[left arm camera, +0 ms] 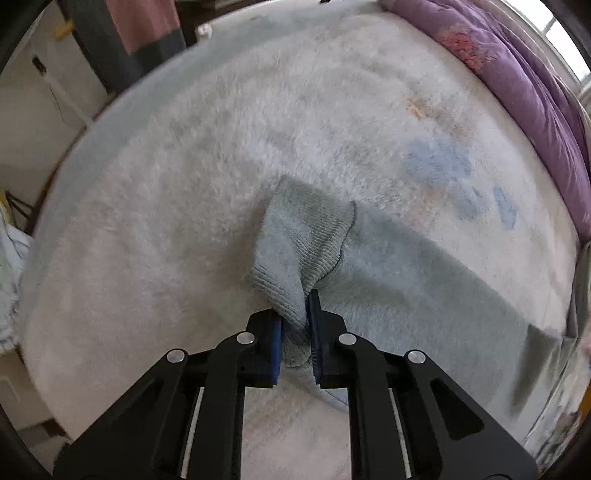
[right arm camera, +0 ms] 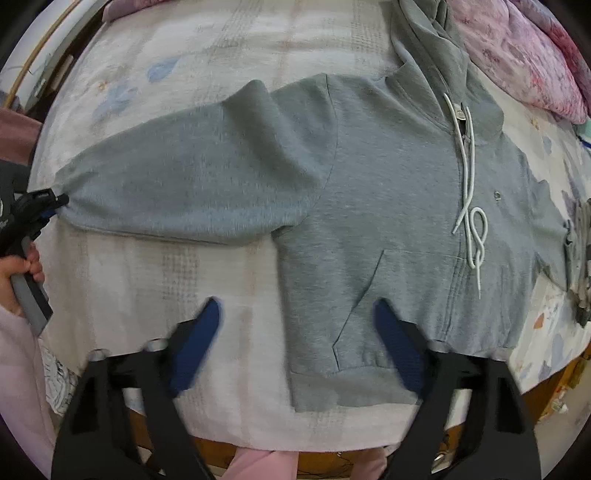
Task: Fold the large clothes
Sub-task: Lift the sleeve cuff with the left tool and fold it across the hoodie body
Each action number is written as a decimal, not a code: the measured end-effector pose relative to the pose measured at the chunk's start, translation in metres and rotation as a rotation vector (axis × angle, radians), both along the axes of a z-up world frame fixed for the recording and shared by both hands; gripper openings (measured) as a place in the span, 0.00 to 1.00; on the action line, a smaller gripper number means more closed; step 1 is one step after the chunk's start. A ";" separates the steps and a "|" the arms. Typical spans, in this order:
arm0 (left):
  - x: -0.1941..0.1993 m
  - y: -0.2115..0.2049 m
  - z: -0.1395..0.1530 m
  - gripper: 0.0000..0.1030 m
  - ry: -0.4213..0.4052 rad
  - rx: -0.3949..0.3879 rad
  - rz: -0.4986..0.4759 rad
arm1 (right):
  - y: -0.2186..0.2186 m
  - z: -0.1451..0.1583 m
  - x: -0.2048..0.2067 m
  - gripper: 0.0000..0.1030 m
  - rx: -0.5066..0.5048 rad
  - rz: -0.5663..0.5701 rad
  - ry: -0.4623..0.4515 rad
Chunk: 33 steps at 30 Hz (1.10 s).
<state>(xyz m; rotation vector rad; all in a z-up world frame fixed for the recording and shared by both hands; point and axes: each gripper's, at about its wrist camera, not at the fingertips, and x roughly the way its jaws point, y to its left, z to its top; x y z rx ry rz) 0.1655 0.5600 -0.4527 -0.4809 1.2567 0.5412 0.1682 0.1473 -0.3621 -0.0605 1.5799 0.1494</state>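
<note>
A grey zip hoodie [right arm camera: 388, 192] with white drawstrings [right arm camera: 469, 206] lies face up on the bed, hood toward the top. One sleeve [right arm camera: 192, 184] stretches out to the left. My left gripper [left arm camera: 295, 314] is shut on that sleeve's ribbed cuff [left arm camera: 306, 236]; it also shows at the far left of the right wrist view [right arm camera: 51, 203], pinching the sleeve end. My right gripper [right arm camera: 299, 332] is open and empty above the hoodie's lower left hem, near the pocket [right arm camera: 362, 295].
The bed carries a white fluffy blanket [left arm camera: 203, 184] with faint blue prints. A purple quilt [left arm camera: 517, 74] lies bunched along the far side. The bed's front edge [right arm camera: 258, 439] is right under my right gripper. Furniture and hanging clothes [left arm camera: 147, 26] stand beyond the bed.
</note>
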 end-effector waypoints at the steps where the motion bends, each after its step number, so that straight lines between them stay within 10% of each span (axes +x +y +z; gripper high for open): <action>1: -0.001 -0.003 0.007 0.12 -0.009 0.027 -0.007 | -0.003 -0.001 0.002 0.52 0.015 -0.006 0.004; 3: -0.004 -0.004 0.024 0.12 -0.026 0.076 -0.006 | -0.011 -0.007 0.010 0.33 0.054 -0.031 0.026; 15: 0.002 -0.051 0.143 0.12 -0.171 0.302 -0.071 | -0.058 -0.061 0.073 0.32 0.270 -0.211 -0.069; 20: 0.007 -0.090 0.181 0.12 -0.206 0.376 -0.121 | -0.068 -0.127 0.087 0.32 0.420 -0.340 0.066; 33: 0.042 -0.335 0.309 0.11 -0.497 0.388 -0.415 | -0.113 -0.167 0.068 0.00 0.660 -0.515 0.113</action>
